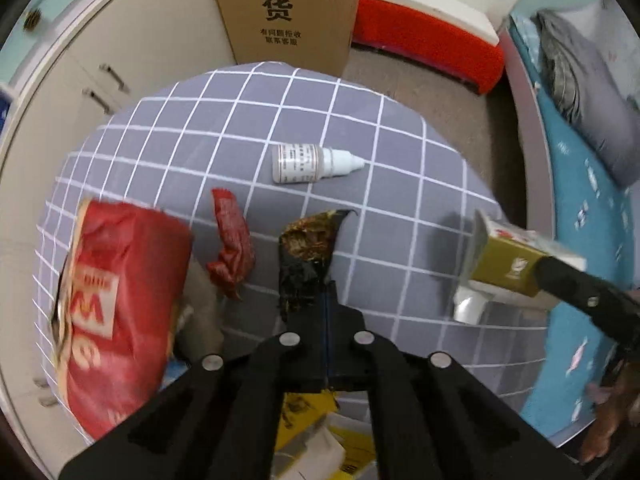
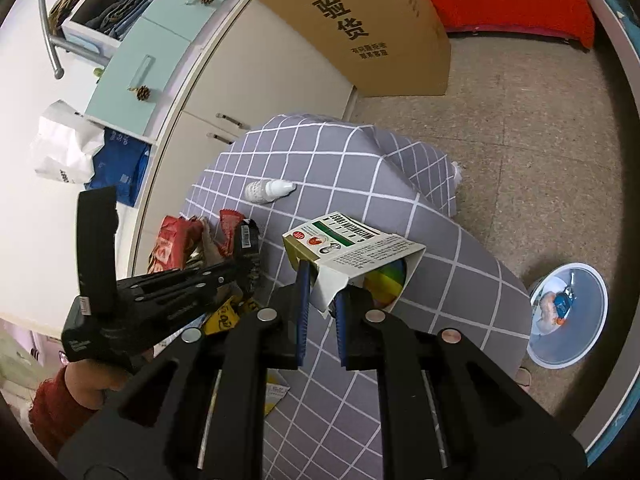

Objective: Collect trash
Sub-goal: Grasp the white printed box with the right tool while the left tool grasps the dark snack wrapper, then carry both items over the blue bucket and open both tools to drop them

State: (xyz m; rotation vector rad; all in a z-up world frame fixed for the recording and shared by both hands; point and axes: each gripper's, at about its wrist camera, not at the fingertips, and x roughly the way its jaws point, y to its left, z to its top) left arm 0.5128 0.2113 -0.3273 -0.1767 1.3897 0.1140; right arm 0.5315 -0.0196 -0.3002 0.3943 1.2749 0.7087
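Note:
My left gripper (image 1: 326,292) is shut on a black and brown snack wrapper (image 1: 308,256) and holds it over the grey checked tablecloth (image 1: 360,128). It also shows in the right wrist view (image 2: 246,268). My right gripper (image 2: 320,280) is shut on an olive and white small carton (image 2: 352,252) and holds it above the table; the carton also shows in the left wrist view (image 1: 508,260). A white dropper bottle (image 1: 308,162) lies on its side mid-table. A crumpled red wrapper (image 1: 230,240) and a large red bag (image 1: 116,304) lie at the left.
A grey bin (image 2: 568,316) with a white rim stands on the floor right of the table, with some trash inside. A tall cardboard box (image 1: 288,12) stands behind the table. Cream cabinets (image 1: 60,92) are at the left, a bed (image 1: 580,184) at the right. Yellow packets (image 1: 320,436) lie near the front edge.

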